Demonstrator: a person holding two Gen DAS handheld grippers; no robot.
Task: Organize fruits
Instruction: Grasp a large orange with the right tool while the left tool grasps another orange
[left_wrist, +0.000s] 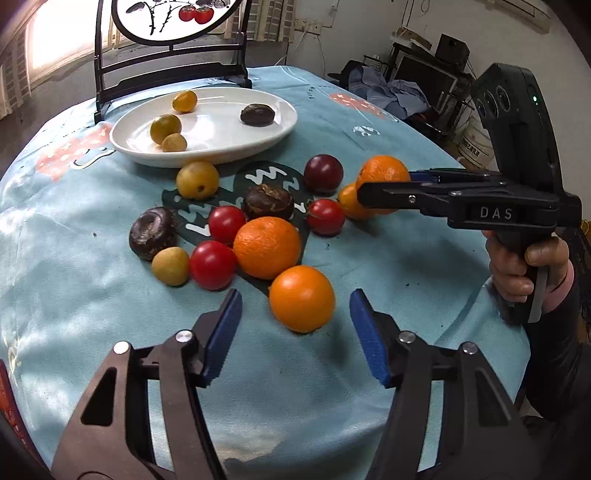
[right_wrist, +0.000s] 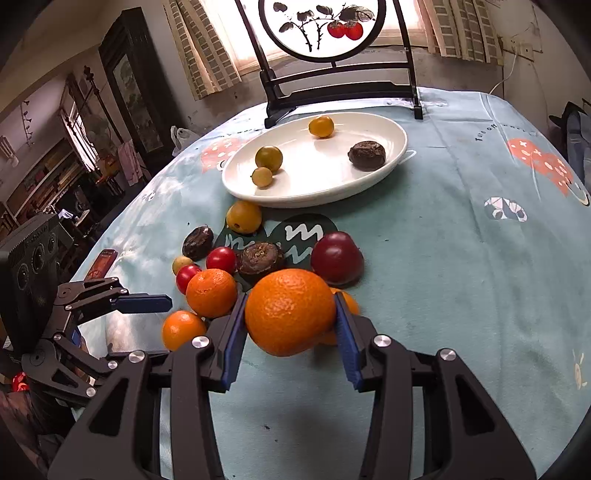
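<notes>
My right gripper (right_wrist: 290, 314) is shut on a large orange (right_wrist: 290, 312) and holds it just above the cloth; it also shows in the left wrist view (left_wrist: 382, 173). My left gripper (left_wrist: 295, 314) is open, with a smaller orange (left_wrist: 302, 298) just ahead between its fingertips, resting on the table. A white oval plate (left_wrist: 236, 147) at the back holds three small yellow fruits and one dark brown fruit (left_wrist: 258, 115). Loose on the cloth lie another orange (left_wrist: 266, 246), red tomatoes (left_wrist: 212, 264), a dark red plum (left_wrist: 323, 173), a yellow plum (left_wrist: 197, 180) and brown fruits (left_wrist: 152, 232).
A round table carries a light blue patterned cloth (left_wrist: 388, 258). A black stand with a round painted panel (right_wrist: 321, 29) rises behind the plate. A small orange (right_wrist: 349, 301) lies under the held one. A phone (right_wrist: 101, 264) lies at the left table edge.
</notes>
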